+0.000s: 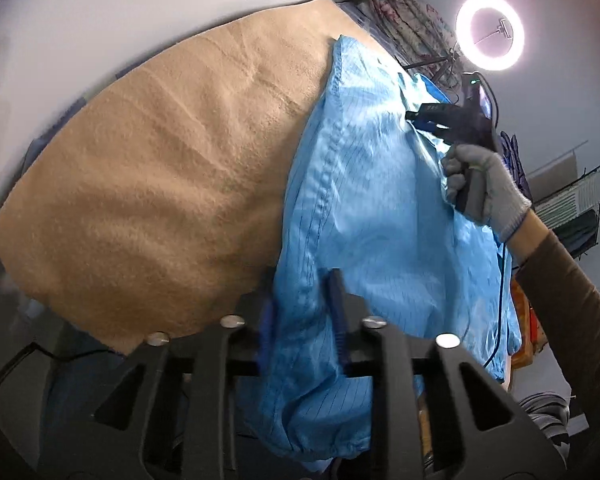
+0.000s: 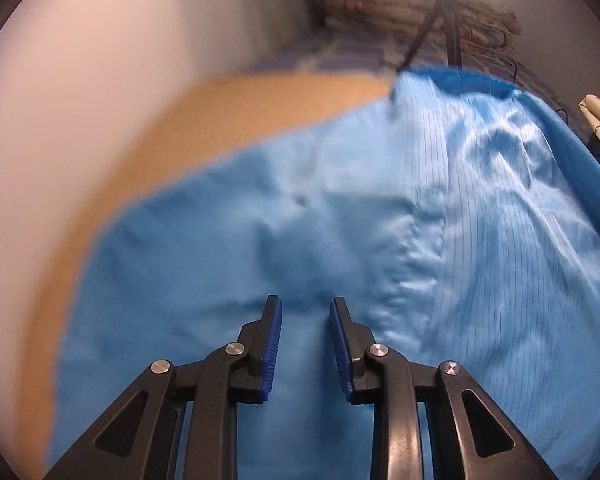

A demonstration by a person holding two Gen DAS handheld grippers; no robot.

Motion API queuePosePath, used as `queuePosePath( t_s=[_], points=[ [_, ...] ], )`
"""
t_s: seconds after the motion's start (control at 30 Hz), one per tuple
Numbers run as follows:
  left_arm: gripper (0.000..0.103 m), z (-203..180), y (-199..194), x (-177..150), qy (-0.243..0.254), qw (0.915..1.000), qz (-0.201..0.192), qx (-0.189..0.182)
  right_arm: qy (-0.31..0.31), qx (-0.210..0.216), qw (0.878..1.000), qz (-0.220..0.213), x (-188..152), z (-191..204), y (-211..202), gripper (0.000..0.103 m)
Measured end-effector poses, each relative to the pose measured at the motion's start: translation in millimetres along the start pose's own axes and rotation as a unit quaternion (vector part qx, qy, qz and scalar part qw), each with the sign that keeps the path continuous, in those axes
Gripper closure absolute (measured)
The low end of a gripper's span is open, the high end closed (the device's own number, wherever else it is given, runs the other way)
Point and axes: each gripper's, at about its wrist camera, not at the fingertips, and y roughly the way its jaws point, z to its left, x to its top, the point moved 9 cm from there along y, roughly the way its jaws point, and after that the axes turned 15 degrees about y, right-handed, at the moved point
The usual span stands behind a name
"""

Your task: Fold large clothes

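Fabric fills my left gripper (image 1: 302, 320): its jaws pinch the light-blue pinstriped garment (image 1: 364, 208), draped over the tan fleece-covered worktop (image 1: 160, 168). My right gripper (image 2: 306, 334) hovers narrowly parted over the cloth, holding nothing. I should lift evenly, keeping the seam taut.

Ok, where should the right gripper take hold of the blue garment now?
Probably its stitched side edge, where the blue garment ends against the tan cloth. Come in from the tan side, one finger sliding under. Ahead of the open right gripper the fabric lies broad and smooth, with no fold to pinch.
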Motion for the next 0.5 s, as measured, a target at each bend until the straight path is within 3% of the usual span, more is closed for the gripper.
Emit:
queuePosePath(
  t_s=[0.07,0.17,0.27,0.37,0.5],
  points=[
    [0.094,-3.6,0.2,-2.4,0.001,1.0,0.0,-0.002,-0.041,-0.021,0.999,-0.011,-0.9,3.3,-0.1,0.082],
    [0.096,-9.7,-1.1,-2.5,0.009,1.0,0.0,-0.003,-0.052,-0.033,0.998,-0.007,-1.4,7.0,-14.2,0.081],
    [0.096,-12.6,-3.2,-1.1,0.012,0.9999,-0.004,-0.004,-0.044,0.034,0.998,-0.008,-4.1,24.0,-42.3,0.077],
    [0.097,-11.3,-2.7,-1.7,0.005,1.0,-0.005,-0.005,-0.081,0.094,0.992,0.014,-28.6,53.5,-63.2,0.077],
    [0.098,-13.1,-4.4,-0.7,0.002,0.9999,-0.01,-0.002,-0.131,0.133,0.981,0.049,-76.2,85.0,-68.3,0.076]
  ],
)
